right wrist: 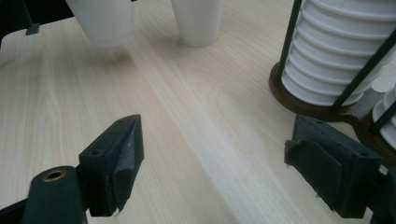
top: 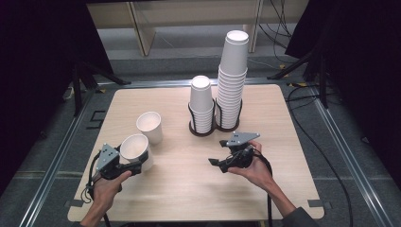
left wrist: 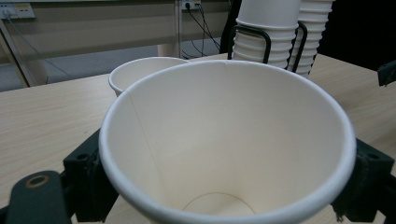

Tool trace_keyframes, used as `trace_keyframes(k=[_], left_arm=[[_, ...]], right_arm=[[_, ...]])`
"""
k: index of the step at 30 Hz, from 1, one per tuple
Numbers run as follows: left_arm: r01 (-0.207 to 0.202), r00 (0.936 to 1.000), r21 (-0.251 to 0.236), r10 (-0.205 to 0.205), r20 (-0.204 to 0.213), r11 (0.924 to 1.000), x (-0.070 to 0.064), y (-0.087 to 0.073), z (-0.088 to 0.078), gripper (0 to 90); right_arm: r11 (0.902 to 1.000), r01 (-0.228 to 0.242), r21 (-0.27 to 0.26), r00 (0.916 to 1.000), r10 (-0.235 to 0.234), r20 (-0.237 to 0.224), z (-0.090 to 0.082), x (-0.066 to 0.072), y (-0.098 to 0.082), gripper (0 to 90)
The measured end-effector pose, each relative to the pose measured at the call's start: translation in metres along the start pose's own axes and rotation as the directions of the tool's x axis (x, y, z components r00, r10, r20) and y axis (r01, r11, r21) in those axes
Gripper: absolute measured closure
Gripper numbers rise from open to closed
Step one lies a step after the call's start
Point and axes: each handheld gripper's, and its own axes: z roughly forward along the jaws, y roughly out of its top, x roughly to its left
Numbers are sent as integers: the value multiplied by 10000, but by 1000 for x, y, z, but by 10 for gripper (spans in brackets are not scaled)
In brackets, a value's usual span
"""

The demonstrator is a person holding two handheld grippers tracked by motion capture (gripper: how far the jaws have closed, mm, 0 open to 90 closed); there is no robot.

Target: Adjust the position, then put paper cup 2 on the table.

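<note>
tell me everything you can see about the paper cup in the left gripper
The held cup is a plain white paper cup with a rolled rim, a side seam inside and a round flat bottom. It looks empty and undented. The left gripper clamps its wall from both sides, mouth up and tipped toward the person. It sits at the table's left front, just before a second loose cup; whether they touch is unclear.

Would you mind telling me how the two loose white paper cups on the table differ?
The nearer white paper cup sits between the left gripper's jaws, tilted toward the camera; the farther white paper cup stands upright, free of both grippers. The nearer one's mouth looks wider, being closer. Both are empty, plain and white.
</note>
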Motion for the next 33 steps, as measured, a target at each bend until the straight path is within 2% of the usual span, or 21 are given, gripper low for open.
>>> trace_keyframes(k=[3,4,5,6,7,8,13,14,16,19,21,22,23,25,27,33], left_arm=[[42,10000,24,-42,-37,10000,2,-1,0,125],[51,10000,-132,-51,-18,9999,3,-2,2,125],[38,10000,-26,-38,-64,10000,4,-2,1,125],[82,9999,94,-81,-126,9999,5,-2,1,125],[94,9998,148,-92,-151,9998,5,-2,1,125],[125,9999,-10,-125,-111,9999,6,-3,3,125],[140,9996,202,-136,-231,9997,9,-5,3,125],[184,9995,193,-179,-262,9996,9,-5,3,124],[158,9995,198,-152,-286,9997,9,-5,3,124],[140,9996,121,-137,-242,9998,11,-7,4,124],[93,9995,244,-85,-319,9997,12,-7,4,122],[134,9994,218,-127,-317,9997,13,-8,5,122],[180,9995,50,-178,-262,9998,14,-9,6,122],[96,9994,207,-89,-345,9997,14,-9,6,122],[127,9995,54,-125,-297,9999,15,-10,8,122],[164,9992,165,-158,-364,9997,17,-11,8,120]], right_arm=[[9999,-117,14,9999,117,22,-2,-1,-2,187],[10000,-32,15,9999,32,103,-3,-2,-3,187],[9997,-259,49,9997,259,33,-3,-1,-4,186],[9996,-276,26,9996,276,87,-3,-1,-4,187],[9999,-103,36,9999,103,72,-3,-1,-5,186],[10000,-59,28,9999,58,104,-3,-1,-5,185],[9996,-264,27,9996,264,75,-4,-1,-6,183],[9999,-98,-23,9999,98,90,-4,-2,-6,183],[9997,-252,55,9997,252,5,-4,-1,-7,183],[9996,-259,136,9997,259,-19,-4,-2,-8,182],[9995,-266,143,9996,266,-22,-4,-1,-9,181],[9997,-177,141,9998,177,29,-4,-2,-9,181],[9993,-335,159,9994,335,13,-3,0,-9,181],[9996,-229,138,9997,229,8,-3,-1,-9,181],[9990,-397,205,9992,398,-20,-3,0,-9,181],[9996,-147,243,9999,149,-86,0,-2,-9,181]])
